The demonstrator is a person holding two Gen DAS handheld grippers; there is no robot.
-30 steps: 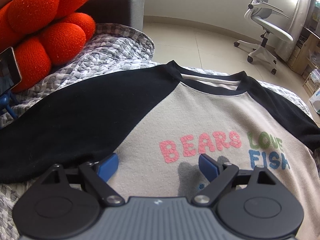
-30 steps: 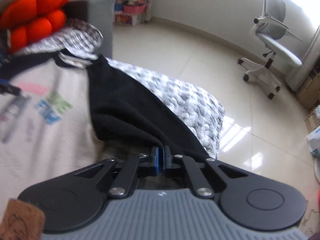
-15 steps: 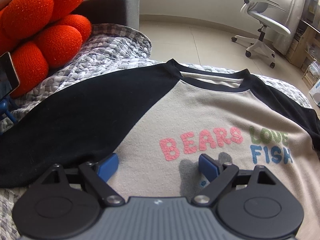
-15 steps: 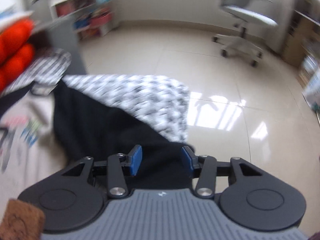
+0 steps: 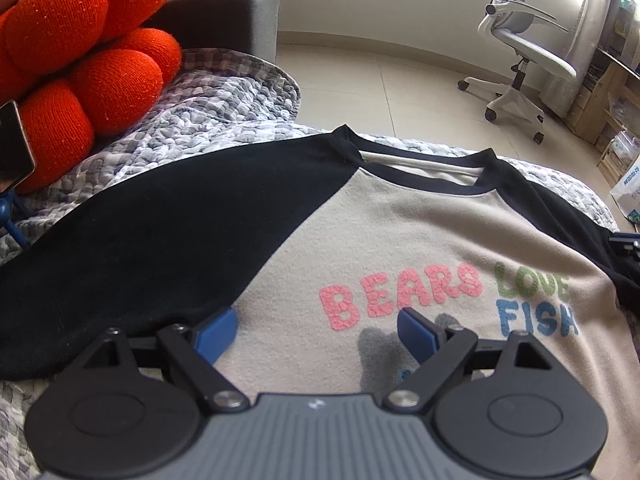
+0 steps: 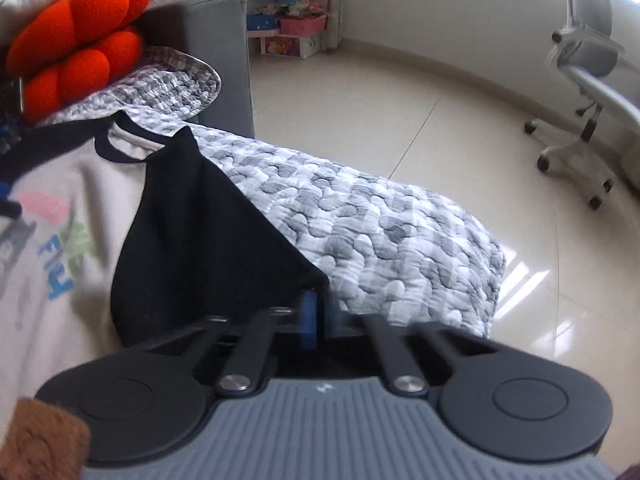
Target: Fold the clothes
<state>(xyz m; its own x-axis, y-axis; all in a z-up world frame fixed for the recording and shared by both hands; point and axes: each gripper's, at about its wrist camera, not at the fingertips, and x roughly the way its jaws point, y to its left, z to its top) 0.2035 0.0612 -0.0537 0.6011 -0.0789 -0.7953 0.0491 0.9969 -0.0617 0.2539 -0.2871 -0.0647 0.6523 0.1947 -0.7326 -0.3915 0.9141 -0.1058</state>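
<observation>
A beige shirt [image 5: 400, 240] with black sleeves and the words "BEARS LOVE FISH" lies flat, front up, on a grey quilt [image 6: 380, 232]. My left gripper [image 5: 318, 320] hovers low over the chest, open, blue pads wide apart, nothing between them. The left black sleeve [image 5: 160, 240] stretches out to the left. My right gripper [image 6: 319, 312] is shut on the outer edge of the right black sleeve [image 6: 208, 232], which runs as a dark triangle from the collar to the pads. Its tip also shows at the right edge of the left wrist view.
An orange plush cushion [image 5: 80, 60] and a phone [image 5: 12, 140] sit at the left by a grey sofa arm [image 5: 232, 16]. The quilt's edge drops to tiled floor [image 6: 400, 120] on the right. An office chair [image 5: 520, 52], a box [image 5: 628, 196] and toy shelves [image 6: 280, 20] stand beyond.
My right gripper opened half a second ago, swung back left and has shut on the right sleeve's edge again. The left gripper stayed open, barely moving over the chest.
</observation>
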